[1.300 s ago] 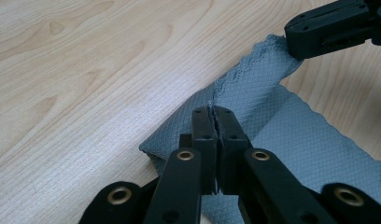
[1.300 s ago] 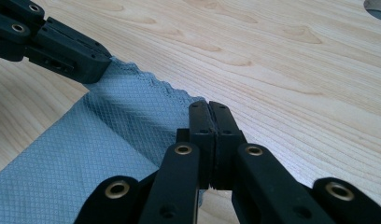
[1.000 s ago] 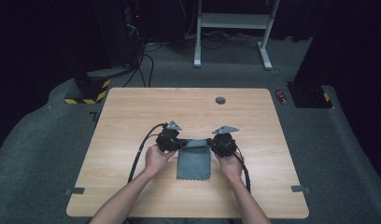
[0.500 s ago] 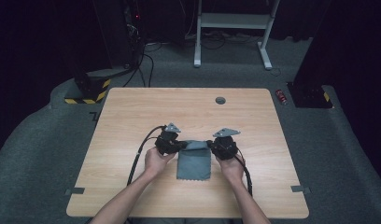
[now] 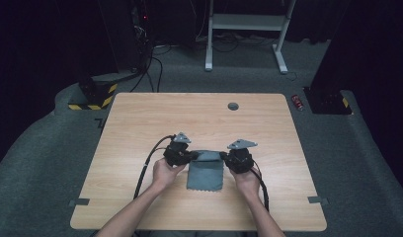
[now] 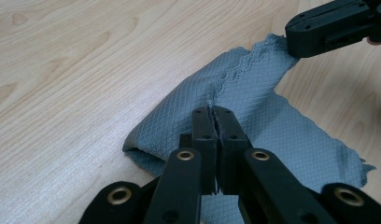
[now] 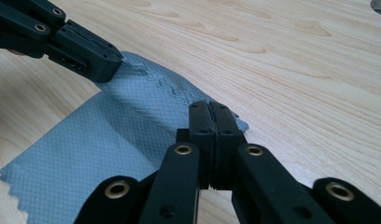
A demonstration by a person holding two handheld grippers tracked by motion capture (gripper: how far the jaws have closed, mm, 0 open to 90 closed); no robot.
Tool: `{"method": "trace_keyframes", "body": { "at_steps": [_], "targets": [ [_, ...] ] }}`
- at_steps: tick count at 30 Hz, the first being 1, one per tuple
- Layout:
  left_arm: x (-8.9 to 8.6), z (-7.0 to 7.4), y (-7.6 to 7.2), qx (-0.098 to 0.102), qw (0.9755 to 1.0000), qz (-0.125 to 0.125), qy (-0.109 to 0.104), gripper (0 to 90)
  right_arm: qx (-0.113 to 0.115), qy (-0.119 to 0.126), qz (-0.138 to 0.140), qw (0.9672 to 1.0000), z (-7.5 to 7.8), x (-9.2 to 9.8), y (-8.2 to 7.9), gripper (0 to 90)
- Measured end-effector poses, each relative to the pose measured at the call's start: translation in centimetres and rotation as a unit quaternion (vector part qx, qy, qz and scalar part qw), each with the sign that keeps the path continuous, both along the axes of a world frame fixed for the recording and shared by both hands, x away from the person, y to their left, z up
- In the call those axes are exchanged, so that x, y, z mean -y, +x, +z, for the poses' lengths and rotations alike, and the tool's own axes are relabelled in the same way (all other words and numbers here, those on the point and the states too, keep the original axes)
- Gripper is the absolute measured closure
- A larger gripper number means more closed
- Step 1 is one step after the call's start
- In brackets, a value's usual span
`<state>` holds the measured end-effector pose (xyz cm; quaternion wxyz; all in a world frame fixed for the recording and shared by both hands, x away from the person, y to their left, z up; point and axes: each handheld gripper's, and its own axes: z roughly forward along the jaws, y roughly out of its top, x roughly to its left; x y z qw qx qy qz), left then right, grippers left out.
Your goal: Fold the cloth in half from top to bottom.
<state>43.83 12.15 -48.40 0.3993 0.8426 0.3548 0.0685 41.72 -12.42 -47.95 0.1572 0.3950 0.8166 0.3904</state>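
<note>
Low in the frame's centre, our left gripper [image 5: 192,157] and right gripper [image 5: 223,158] each pinch the grey cloth's [image 5: 205,174] folded far corners.

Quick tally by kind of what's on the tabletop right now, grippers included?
Grey cloth: 1
Grippers: 2, the left gripper and the right gripper, each shut on a far corner of the cloth
Round grey table grommet: 1
Total: 4

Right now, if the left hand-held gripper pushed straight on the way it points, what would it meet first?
Probably the right hand-held gripper, past the raised fold of grey cloth that the left hand-held gripper pinches; depth is uncertain.
</note>
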Motion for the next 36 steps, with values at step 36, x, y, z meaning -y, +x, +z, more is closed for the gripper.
{"method": "trace_keyframes", "body": {
  "at_steps": [36],
  "targets": [
    [-0.8, -0.1, -2.8, 0.011, 0.9998, -0.016, -0.009, 88.2, 0.006, 0.019, 0.026, 0.9995, -0.1, 0.4, -3.2, 89.3]
  ]
}}
